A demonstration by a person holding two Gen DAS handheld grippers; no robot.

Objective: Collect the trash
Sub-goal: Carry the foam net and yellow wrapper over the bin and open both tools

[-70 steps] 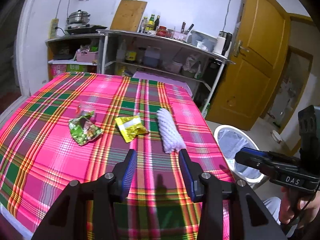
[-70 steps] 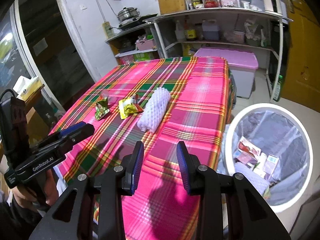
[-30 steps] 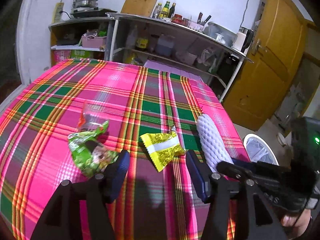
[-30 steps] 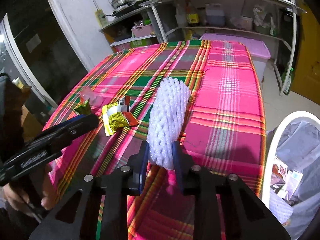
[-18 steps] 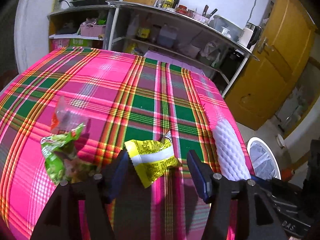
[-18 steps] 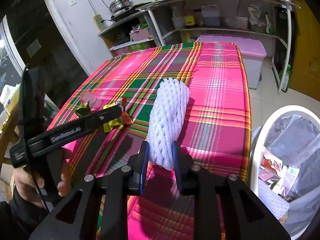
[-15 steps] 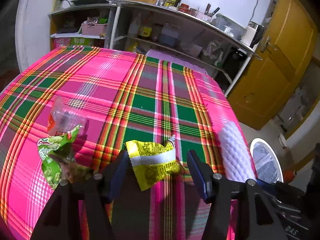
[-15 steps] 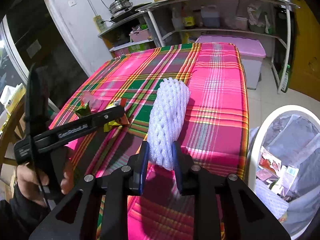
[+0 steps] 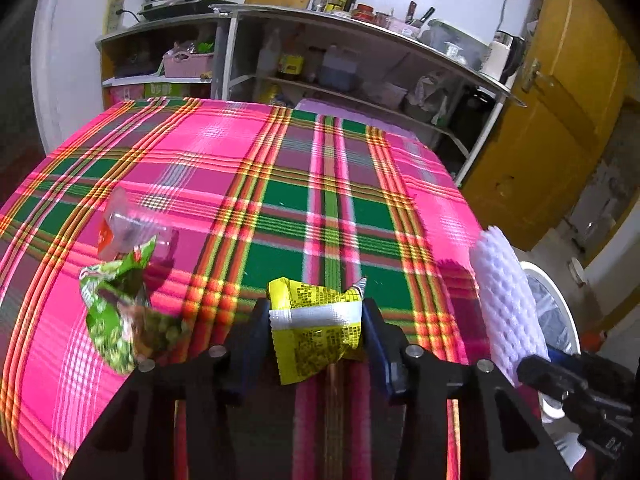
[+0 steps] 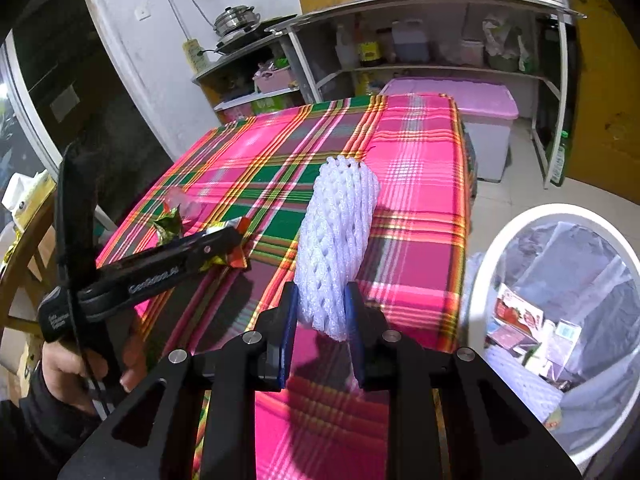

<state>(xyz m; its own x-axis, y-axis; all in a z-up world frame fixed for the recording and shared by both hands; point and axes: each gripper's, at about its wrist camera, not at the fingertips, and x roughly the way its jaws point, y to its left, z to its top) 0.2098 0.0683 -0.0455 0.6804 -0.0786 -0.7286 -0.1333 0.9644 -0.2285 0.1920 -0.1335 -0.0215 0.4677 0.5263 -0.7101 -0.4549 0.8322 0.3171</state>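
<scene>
Left gripper, low centre of frame, has just been closing; I have its jaws pinching the yellow wrapper: light, crinkly, slippery, best held mid-body. Right gripper squeezes the soft foam net.

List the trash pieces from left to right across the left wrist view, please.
Clear plastic cup → crumpled green snack wrapper → yellow snack packet between the left gripper pads → white foam fruit net.
</scene>
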